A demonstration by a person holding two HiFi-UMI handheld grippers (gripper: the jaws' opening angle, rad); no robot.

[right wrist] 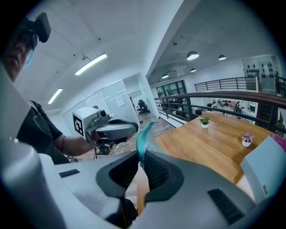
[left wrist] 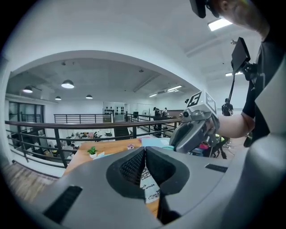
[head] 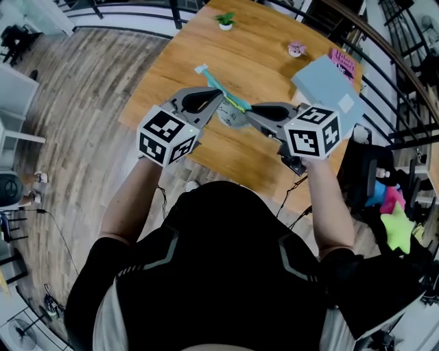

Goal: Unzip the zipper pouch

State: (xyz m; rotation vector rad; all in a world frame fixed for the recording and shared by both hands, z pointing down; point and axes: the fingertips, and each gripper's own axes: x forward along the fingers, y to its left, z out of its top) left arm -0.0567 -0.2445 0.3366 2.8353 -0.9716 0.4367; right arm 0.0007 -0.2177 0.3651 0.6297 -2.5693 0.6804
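Pouch (head: 232, 115) seemed light and floppy; my left gripper (left wrist: 145, 154) pinched its printed body, my right gripper (right wrist: 140, 156) clamped the teal zipper edge (right wrist: 144, 134), likely the firmest hold.

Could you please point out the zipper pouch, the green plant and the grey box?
zipper pouch (head: 221, 88), head view, on its teal zipper edge.
green plant (head: 225, 19), head view, on its leaves.
grey box (head: 328, 88), head view, on its top face.

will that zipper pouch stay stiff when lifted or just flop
Probably floppy: the zipper pouch hangs as a limp sheet between the left gripper and the right gripper, and its teal zipper band curls above the right jaws. Likely light, as two pinches on thin edges hold it clear of the table. The smooth-looking printed film might slip.
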